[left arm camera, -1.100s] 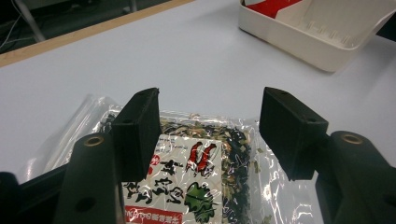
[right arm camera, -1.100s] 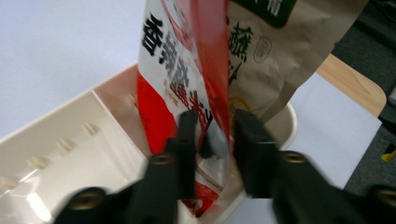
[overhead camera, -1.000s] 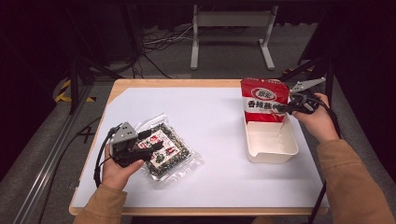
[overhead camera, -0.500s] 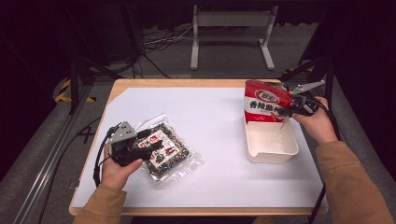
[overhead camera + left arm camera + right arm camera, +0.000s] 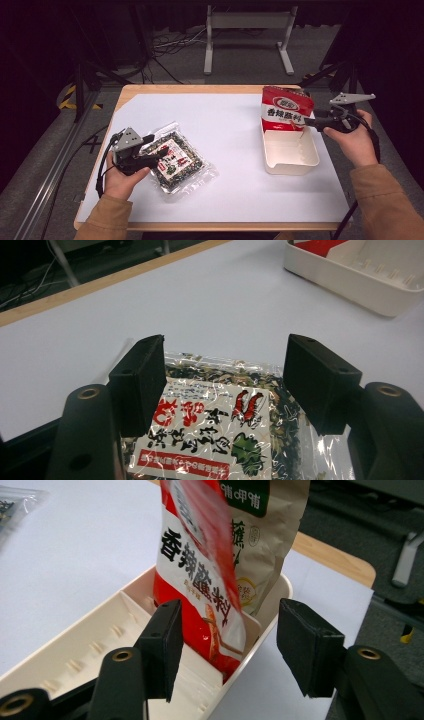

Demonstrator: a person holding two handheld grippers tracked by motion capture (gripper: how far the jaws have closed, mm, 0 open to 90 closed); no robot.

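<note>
Item: red pouch (image 5: 286,109), printed foil snack bag. Location: standing on end at the far end of the white tray (image 5: 290,155), just in front of a brown pouch (image 5: 270,535) in the same end. Leans slightly; upper part blurred in the right gripper view, so it may be settling.

Handling, by estimate: light, soft-sided, glossy and likely slippery; contents probably crushable. Crumples under a hard pinch. Best hold: the flat sealed top edge or a side seam, not the filled belly.

Right gripper (image 5: 227,645): jaws have just been opening and stand released, wide apart; the red pouch's lower edge lies between them, pads clear of it.

Item: clear pouch (image 5: 176,161), dried greens with a printed label, lying flat on the table (image 5: 225,125) at the near left. Thin, crinkly, light; lies too flat to straddle easily. Best hold: a projecting sealed edge.

Left gripper (image 5: 224,390): jaws released, spread above the clear pouch, pads not pressing it.
</note>
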